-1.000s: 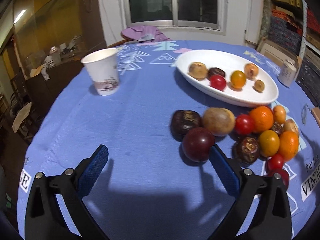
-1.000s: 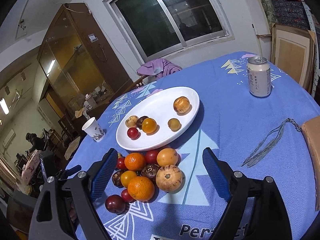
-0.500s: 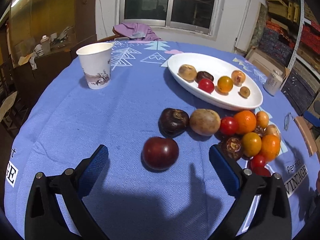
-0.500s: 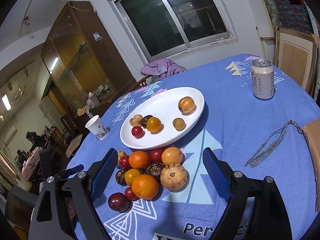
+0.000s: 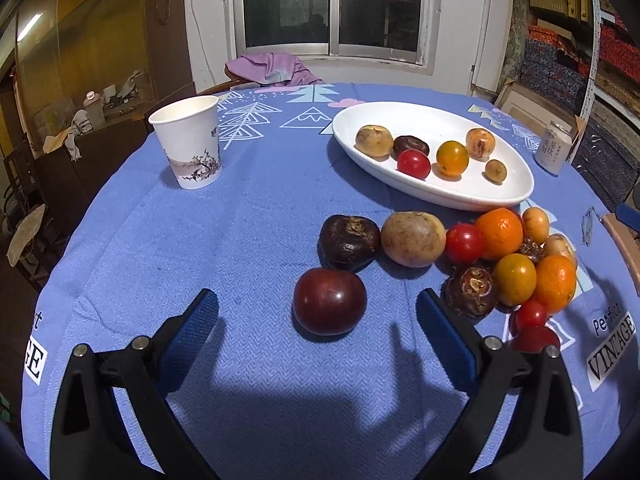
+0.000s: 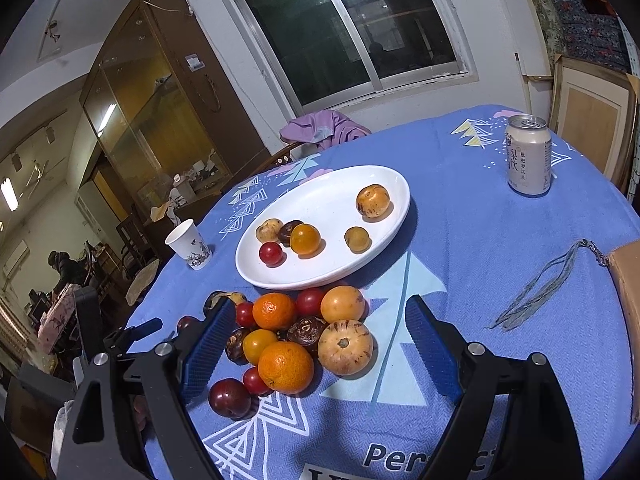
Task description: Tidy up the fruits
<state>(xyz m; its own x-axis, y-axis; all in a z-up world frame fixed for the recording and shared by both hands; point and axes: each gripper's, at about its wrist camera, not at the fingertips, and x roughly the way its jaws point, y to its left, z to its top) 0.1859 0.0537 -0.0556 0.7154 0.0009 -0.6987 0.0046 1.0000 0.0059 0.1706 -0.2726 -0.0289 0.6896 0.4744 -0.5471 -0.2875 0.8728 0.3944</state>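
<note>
Covering the round table, blue tablecloth (image 5: 240,240) faces a dark window (image 6: 352,36).

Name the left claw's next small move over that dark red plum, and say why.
Probably ease the left claw forward and down to straddle the dark red plum. The plum lies alone on the cloth, centred ahead of the closing jaws, not yet between them, while the white plate has room.
</note>
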